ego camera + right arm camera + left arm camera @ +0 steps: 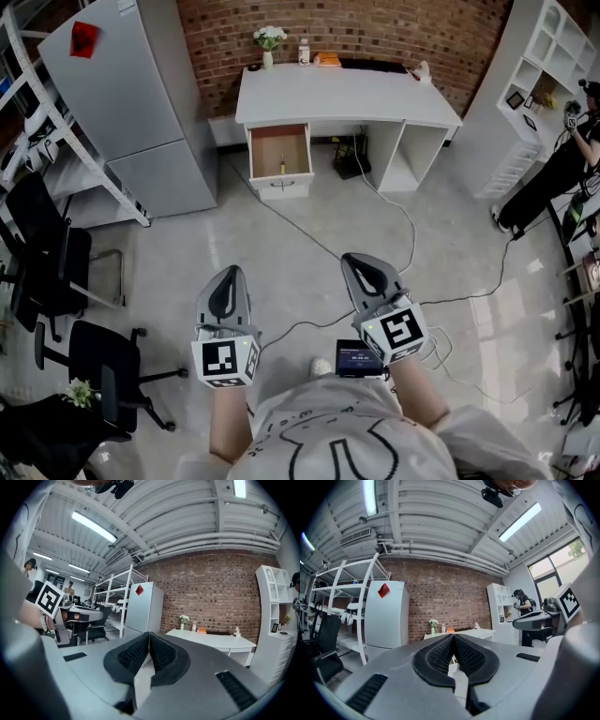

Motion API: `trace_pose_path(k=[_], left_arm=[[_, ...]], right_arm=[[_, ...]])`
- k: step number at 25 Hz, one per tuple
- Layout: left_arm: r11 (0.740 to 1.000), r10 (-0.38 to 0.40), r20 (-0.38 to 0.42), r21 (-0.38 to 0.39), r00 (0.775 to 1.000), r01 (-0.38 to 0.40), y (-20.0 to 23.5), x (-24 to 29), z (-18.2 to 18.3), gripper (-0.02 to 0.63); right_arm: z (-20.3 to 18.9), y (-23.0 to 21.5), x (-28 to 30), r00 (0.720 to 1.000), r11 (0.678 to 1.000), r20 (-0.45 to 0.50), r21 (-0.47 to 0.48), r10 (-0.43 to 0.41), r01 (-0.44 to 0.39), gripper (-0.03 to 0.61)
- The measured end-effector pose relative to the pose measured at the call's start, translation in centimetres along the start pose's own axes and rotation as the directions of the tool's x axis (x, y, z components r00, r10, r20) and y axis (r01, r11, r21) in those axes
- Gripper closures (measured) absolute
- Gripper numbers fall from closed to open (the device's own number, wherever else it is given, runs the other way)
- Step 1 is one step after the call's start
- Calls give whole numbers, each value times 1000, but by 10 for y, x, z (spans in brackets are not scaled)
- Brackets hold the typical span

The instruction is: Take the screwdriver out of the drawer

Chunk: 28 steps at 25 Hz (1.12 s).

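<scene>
Step in hand, as judged: approach. Drawer (280, 185) stood open under picture-left end of desk (347, 94); screwdriver (281, 165) lay inside. Left gripper (230, 274) and right gripper (360, 262): jaws together, empty, well short of desk. Next move: reach desk, part jaws over screwdriver.

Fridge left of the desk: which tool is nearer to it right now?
Left. The left tool hangs over the floor with the fridge ahead and to its left; the right tool is beside it, farther across the floor from the fridge. Neither touches it.
</scene>
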<state>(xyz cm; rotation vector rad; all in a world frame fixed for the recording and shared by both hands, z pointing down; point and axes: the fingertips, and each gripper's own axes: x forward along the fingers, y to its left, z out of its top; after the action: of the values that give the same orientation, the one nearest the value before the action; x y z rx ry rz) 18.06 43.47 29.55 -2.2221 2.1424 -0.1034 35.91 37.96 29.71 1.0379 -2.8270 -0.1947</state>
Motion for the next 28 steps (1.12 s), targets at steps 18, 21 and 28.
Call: trace_pose_path(k=[18, 21, 28], left_arm=[[997, -77, 7, -2, 997, 77, 149, 153, -16, 601], [995, -100, 5, -10, 995, 100, 184, 185, -22, 601], [986, -165, -5, -20, 986, 165, 251, 252, -27, 601]], right_arm=[[7, -21, 187, 997, 997, 1, 12, -77, 77, 558], [7, -22, 230, 995, 995, -20, 12, -97, 97, 558], [12, -28, 320, 988, 989, -55, 7, -146, 147, 558]])
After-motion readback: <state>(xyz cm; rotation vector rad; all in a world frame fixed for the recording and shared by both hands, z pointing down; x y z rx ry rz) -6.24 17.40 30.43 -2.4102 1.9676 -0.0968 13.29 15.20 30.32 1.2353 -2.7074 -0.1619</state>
